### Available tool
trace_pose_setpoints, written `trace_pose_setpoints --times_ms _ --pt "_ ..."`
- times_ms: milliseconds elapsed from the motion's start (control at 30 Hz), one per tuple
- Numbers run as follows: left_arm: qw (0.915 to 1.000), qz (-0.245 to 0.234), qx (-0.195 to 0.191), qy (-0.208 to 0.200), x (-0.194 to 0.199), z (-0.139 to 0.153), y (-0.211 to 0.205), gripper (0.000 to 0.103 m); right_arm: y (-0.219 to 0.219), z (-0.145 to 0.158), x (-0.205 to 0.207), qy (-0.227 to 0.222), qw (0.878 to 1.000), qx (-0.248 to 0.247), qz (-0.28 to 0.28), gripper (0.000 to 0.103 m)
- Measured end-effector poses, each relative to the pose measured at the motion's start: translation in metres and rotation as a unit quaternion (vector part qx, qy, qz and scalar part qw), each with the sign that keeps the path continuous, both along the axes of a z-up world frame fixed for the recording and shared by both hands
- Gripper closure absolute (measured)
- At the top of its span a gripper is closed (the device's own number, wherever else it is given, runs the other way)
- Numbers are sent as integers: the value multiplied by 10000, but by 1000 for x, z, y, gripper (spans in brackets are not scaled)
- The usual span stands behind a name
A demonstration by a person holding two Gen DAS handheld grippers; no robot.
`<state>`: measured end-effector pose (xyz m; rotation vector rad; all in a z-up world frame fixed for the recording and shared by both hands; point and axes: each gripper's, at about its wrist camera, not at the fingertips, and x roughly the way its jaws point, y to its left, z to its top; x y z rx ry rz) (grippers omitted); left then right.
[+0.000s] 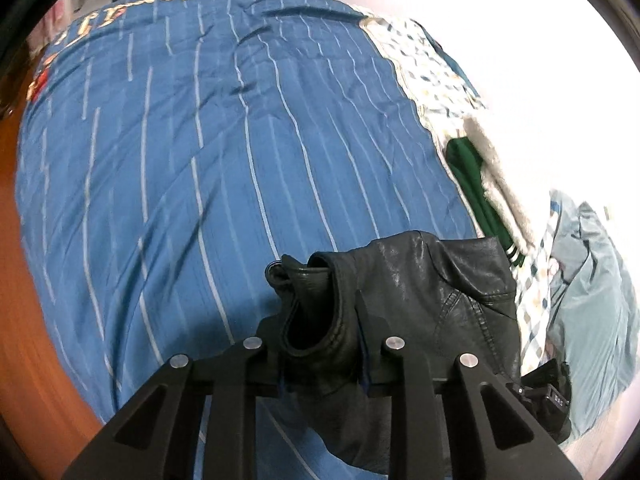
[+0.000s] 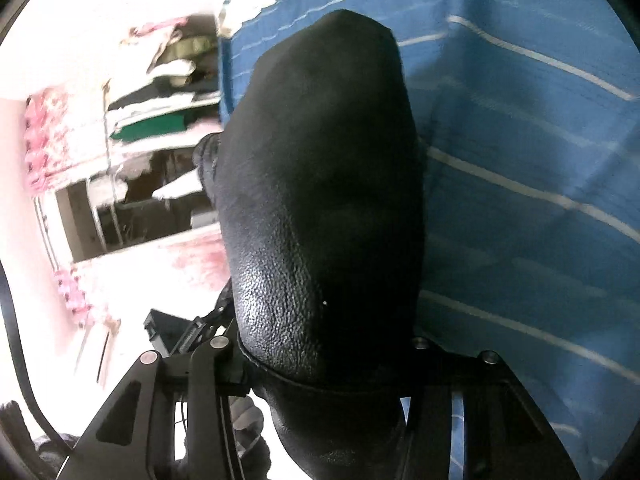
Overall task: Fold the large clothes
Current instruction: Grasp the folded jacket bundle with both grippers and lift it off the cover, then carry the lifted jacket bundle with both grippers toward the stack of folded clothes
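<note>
Holding the jacket (image 1: 420, 288) above the bed (image 1: 200, 140), near its right edge, the left gripper (image 1: 320, 344) and right gripper (image 2: 324, 356) each pinched bunched leather. No fold was visible yet; laying flat and folding remained, I judged.

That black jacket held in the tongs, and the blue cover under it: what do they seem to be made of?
The black jacket looks like leather or an imitation: a pebbled grain with a dull sheen shows in the right wrist view, and stitched seams in the left. Which of the two, I cannot tell. The blue cover looks like soft matte woven cloth, probably cotton, with thin pale stripes and loose creases.
</note>
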<state>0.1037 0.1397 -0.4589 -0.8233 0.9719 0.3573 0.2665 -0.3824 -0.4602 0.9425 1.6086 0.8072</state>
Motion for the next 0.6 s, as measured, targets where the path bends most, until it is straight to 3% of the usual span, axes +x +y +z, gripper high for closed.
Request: trace_pose_setpoints --times_ms 133,233,500,600 --pt "9977 -299 -337 508 17 -53 11 82 -11 -39 -13 574 9967 -465 -346 39" --pt "9949 -610 -505 627 25 -79 15 80 -16 -53 -30 676 9956 -439 -476 37" --pt "9853 -1287 -970 574 39 -87 21 70 -27 -59 -74 866 9896 -523 -1024 32" --pt "9793 -1545 -1173 580 42 -88 26 63 -32 -42 -91 618 9882 -629 -1255 32"
